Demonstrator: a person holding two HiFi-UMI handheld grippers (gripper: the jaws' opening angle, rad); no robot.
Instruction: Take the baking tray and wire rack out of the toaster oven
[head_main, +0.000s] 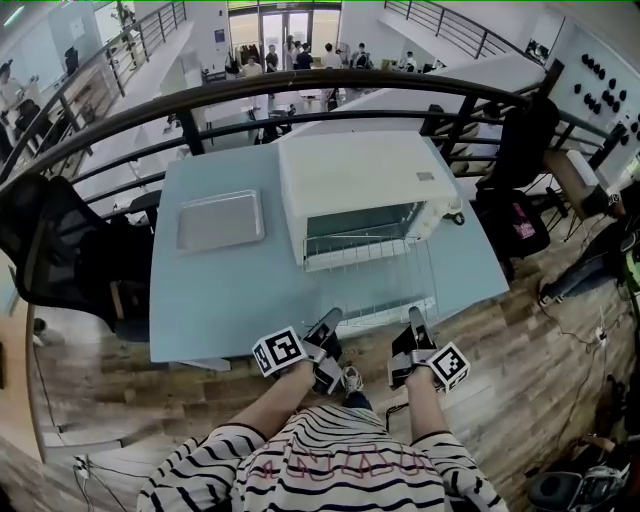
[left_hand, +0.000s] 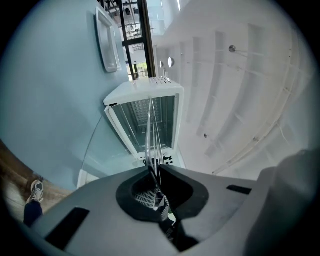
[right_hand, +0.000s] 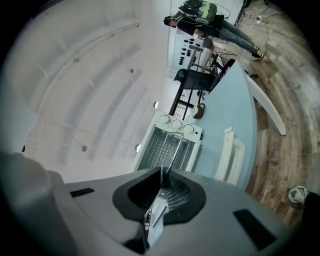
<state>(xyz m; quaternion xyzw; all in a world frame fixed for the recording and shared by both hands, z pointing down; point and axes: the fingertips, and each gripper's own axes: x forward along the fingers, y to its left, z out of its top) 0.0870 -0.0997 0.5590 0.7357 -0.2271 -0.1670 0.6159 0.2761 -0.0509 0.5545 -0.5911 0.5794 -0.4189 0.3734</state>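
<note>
A: What is the biggest thing in front of the person?
B: The light blue table (head_main: 215, 310). On it stands the white toaster oven (head_main: 350, 175), with its open front turned toward the person.
A: And where is the wire rack?
B: The wire rack (head_main: 378, 280) is held level above the table, just before the oven. Its far end is at the mouth of the oven; I cannot tell whether that end is inside. Its near edge is toward the person.
A: And the baking tray?
B: The baking tray (head_main: 220, 220) lies flat on the table, on the person's left side of the oven and apart from it.
A: How are the tongs?
B: The left tongs (head_main: 331, 318) are pressed together on the near edge of the rack, close to its left corner. The right tongs (head_main: 415, 318) pinch the same edge near the right corner. Both point level toward the oven.
</note>
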